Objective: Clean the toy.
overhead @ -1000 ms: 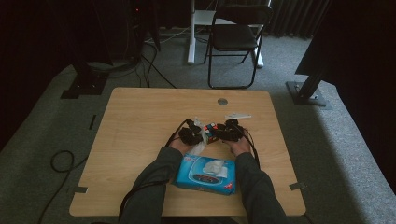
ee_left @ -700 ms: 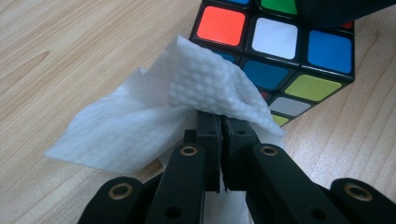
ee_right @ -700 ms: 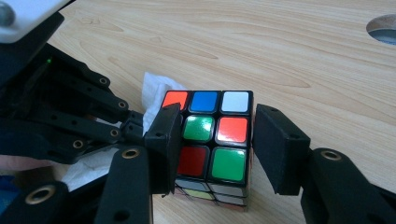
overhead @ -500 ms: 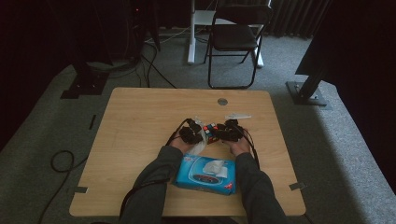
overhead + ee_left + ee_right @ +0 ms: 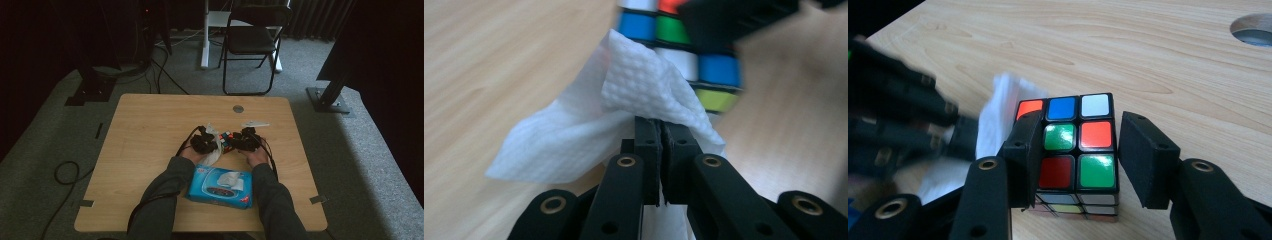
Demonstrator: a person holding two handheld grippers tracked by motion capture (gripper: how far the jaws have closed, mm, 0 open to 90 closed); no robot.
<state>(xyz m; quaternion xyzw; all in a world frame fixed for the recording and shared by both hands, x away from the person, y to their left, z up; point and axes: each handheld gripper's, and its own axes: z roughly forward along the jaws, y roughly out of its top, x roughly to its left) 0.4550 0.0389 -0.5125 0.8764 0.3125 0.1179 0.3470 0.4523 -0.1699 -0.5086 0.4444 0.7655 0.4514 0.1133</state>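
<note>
I'm mid-wipe on the puzzle cube [image 5: 1075,150], which sits on the tabletop [image 5: 150,130] just beyond the blue wipes pack [image 5: 220,186]. My right tongs [image 5: 1075,160] clamp the cube by its sides — my left tongs [image 5: 660,132], pinched tight on a white wipe [image 5: 589,135], press it against the cube. Next, I judge, rub across that face while holding the cube steady.

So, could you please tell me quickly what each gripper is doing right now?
Left gripper: closed on the white wipe, which is against the cube.
Right gripper: around the cube, apparently gripping it.
</note>
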